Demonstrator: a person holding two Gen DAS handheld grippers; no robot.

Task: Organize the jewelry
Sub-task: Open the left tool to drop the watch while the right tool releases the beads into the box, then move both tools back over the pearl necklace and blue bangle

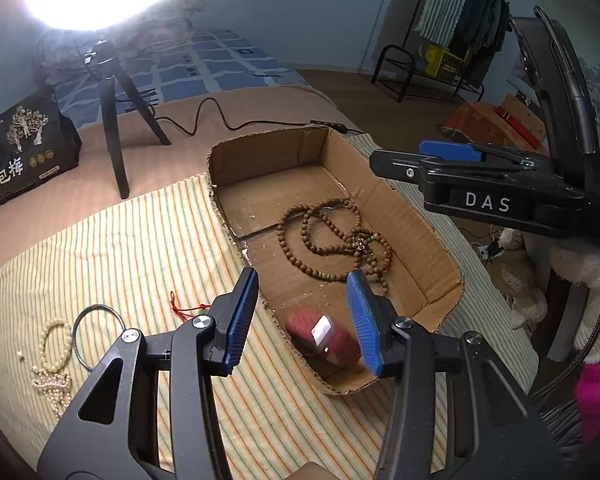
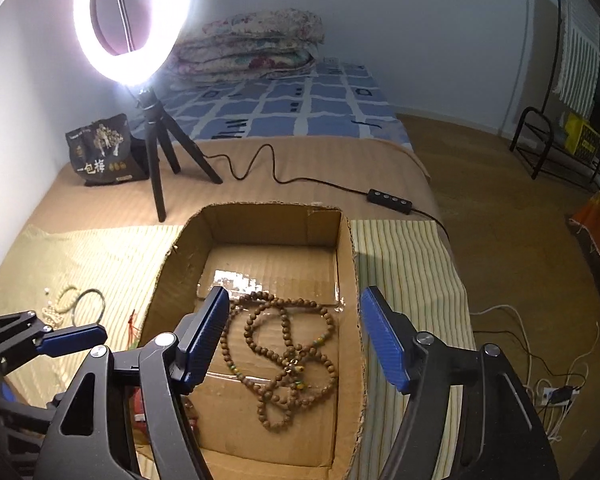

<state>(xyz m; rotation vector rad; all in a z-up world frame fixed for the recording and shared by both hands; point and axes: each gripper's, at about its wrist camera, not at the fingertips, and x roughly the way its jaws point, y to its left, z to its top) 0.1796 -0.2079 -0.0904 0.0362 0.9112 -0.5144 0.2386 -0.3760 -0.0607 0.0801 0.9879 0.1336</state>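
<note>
Two grippers over the cardboard box (image 2: 352, 280), both with jaws apart and gripping nothing. Off to the left gripper's (image 1: 306, 320) left, a cream bead bracelet (image 1: 54, 344) and thin bangle (image 1: 96, 334) lie on the striped cloth (image 1: 140, 240); a blurry red thing (image 1: 322, 338) sits between its jaws. The brown bead necklace (image 2: 288, 356) lies between the right gripper's (image 2: 296, 340) jaws, on the box floor.

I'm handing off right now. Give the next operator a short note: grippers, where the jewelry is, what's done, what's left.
Left gripper: open, over the near end of the box; a blurred red item lies between its jaws, untouched.
Right gripper: open, empty, above the box.
Done: brown bead strand in the box.
Left on the striped cloth: pale bead bracelet, dark bangle, pearl piece, red cord charm.
</note>
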